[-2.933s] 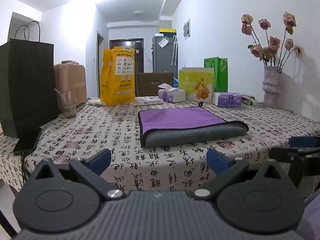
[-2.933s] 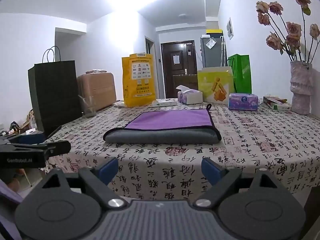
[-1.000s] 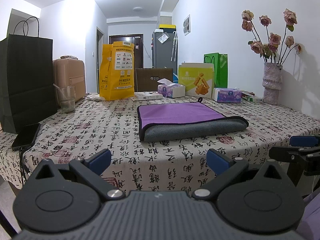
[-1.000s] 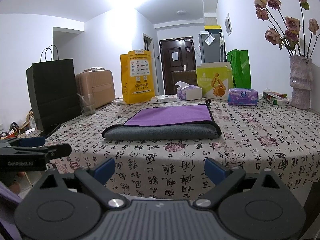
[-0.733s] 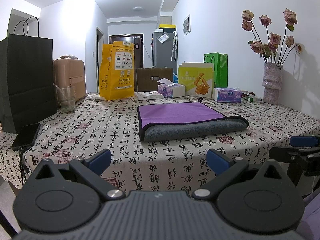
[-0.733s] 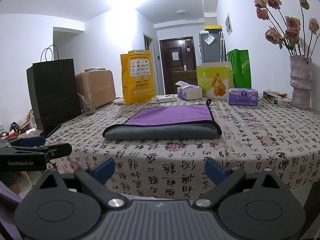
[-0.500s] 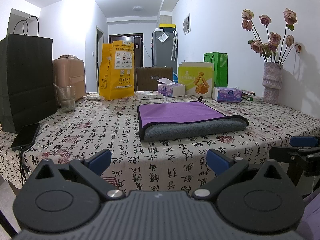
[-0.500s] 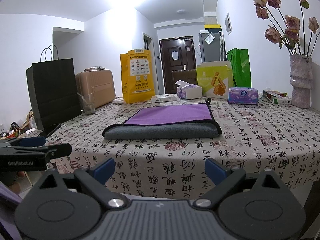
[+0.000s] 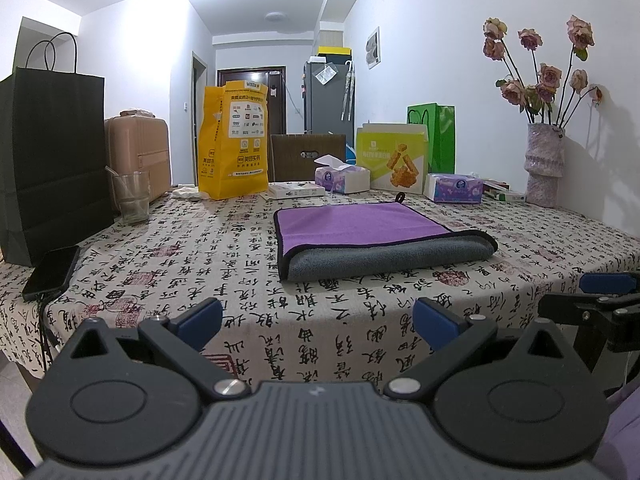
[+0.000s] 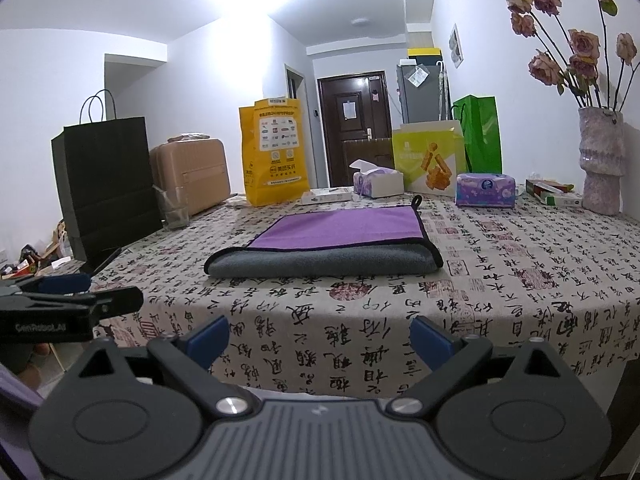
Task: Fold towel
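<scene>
A towel (image 9: 368, 232), purple on top with a grey underside and black edging, lies folded flat on the patterned tablecloth; it also shows in the right wrist view (image 10: 332, 244). Its grey folded edge faces me. My left gripper (image 9: 318, 318) is open and empty, held off the table's near edge, short of the towel. My right gripper (image 10: 320, 334) is open and empty, also back from the near edge. Each gripper shows at the side of the other's view: the right gripper (image 9: 600, 300) and the left gripper (image 10: 68, 304).
At the table's left stand a black paper bag (image 9: 48, 168), a glass (image 9: 130, 196) and a phone (image 9: 50, 272). At the back stand a yellow bag (image 9: 234, 140), tissue boxes (image 9: 340, 178), a snack box (image 9: 392, 162) and a green bag (image 9: 436, 136). A vase of roses (image 9: 544, 164) is at the right.
Both views rose and levelled slightly since 2.9 s ago; over the last second nothing visibly moved. The towel lies as before and both grippers stay open.
</scene>
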Available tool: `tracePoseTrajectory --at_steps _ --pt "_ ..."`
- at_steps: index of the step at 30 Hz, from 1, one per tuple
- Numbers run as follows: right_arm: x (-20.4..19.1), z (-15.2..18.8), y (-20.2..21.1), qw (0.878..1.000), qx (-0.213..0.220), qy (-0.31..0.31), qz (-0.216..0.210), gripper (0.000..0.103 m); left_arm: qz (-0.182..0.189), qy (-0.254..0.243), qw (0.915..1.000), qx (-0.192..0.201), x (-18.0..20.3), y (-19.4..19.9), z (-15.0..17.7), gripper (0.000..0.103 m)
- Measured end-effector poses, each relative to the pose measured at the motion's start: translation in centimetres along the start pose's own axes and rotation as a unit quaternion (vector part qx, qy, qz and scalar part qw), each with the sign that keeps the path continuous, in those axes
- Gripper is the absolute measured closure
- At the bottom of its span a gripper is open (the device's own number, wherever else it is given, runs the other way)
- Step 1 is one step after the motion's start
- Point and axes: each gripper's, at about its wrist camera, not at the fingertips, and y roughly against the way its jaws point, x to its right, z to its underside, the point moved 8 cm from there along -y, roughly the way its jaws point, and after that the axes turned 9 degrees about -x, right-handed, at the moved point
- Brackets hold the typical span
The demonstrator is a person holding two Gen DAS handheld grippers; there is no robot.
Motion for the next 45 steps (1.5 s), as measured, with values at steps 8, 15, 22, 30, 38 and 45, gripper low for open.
tracePoseTrajectory --at_steps 8,15,22,30,38,45 --pt "0.0 0.0 -0.1 1.000 -0.001 -0.001 0.000 0.005 0.000 0.000 1.0000 -0.002 0.1 -0.1 0.0 0.000" --pt "0.1 -0.1 -0.2 1.000 -0.002 -0.001 0.000 0.005 0.000 -0.001 1.0000 -0.003 0.0 -0.1 -0.1 0.000" --pt "0.2 -0.1 -0.4 1.000 -0.003 -0.001 -0.001 0.005 0.001 -0.001 1.0000 -0.005 -0.1 -0.1 -0.3 0.000" --pt "0.0 0.2 -0.9 1.000 -0.009 -0.002 -0.003 0.005 0.001 -0.002 0.9999 -0.011 -0.2 -0.5 -0.2 0.000" --pt "0.2 0.3 -1.2 1.000 -0.009 -0.005 0.000 0.005 -0.005 0.000 0.9999 -0.014 -0.4 -1.0 0.0 0.000" --pt "0.6 0.7 -2.1 1.000 -0.016 -0.014 0.001 0.005 -0.015 0.008 0.9997 -0.019 -1.0 -1.6 0.2 0.000"
